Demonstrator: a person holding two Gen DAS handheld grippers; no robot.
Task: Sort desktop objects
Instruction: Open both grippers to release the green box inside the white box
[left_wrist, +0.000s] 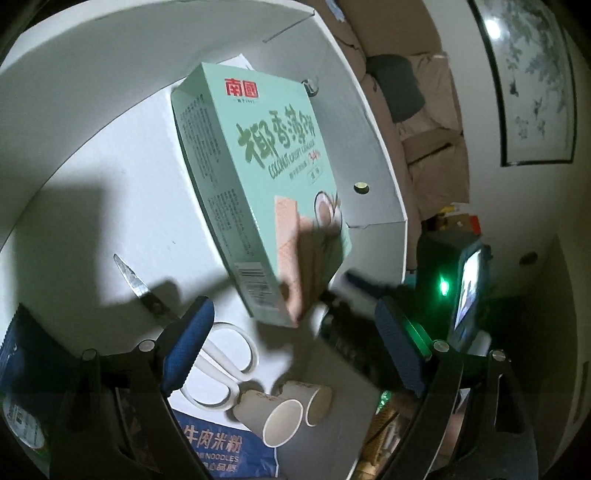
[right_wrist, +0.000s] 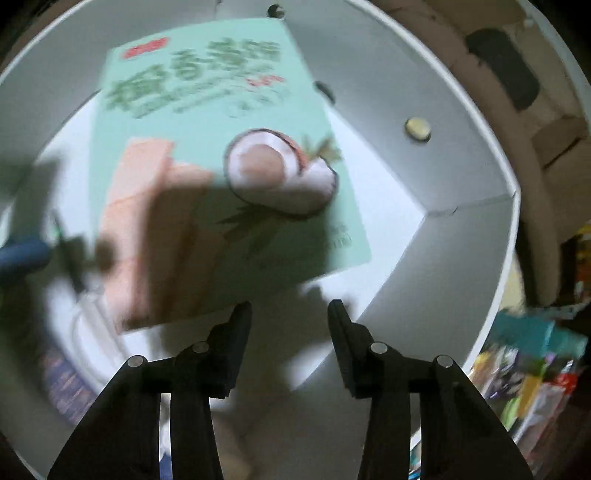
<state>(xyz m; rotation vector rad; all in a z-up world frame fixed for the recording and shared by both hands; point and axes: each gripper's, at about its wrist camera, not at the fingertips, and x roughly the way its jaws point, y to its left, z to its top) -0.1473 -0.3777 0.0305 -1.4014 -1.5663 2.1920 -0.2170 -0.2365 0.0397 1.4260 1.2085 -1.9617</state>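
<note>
A mint-green cardboard cracker box (right_wrist: 229, 177) with a coconut picture lay inside a white cardboard bin (right_wrist: 461, 236). The right tongs (right_wrist: 290, 314) hung just beside the box's near edge, jaws parted and empty.

Black angular linkage arms on the left gripper (left_wrist: 295, 343), silver round pivot pins at the joints, blue ribbed pads on the fingers (left_wrist: 186, 350). On the right gripper (right_wrist: 290, 325), all-black fingers, the same silver pins, no blue visible.

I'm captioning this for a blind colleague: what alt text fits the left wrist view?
A mint-green coconut cracker box lies inside a white cardboard box, beyond the open left claw. White-handled scissors and two tipped paper cups lie nearer.
</note>
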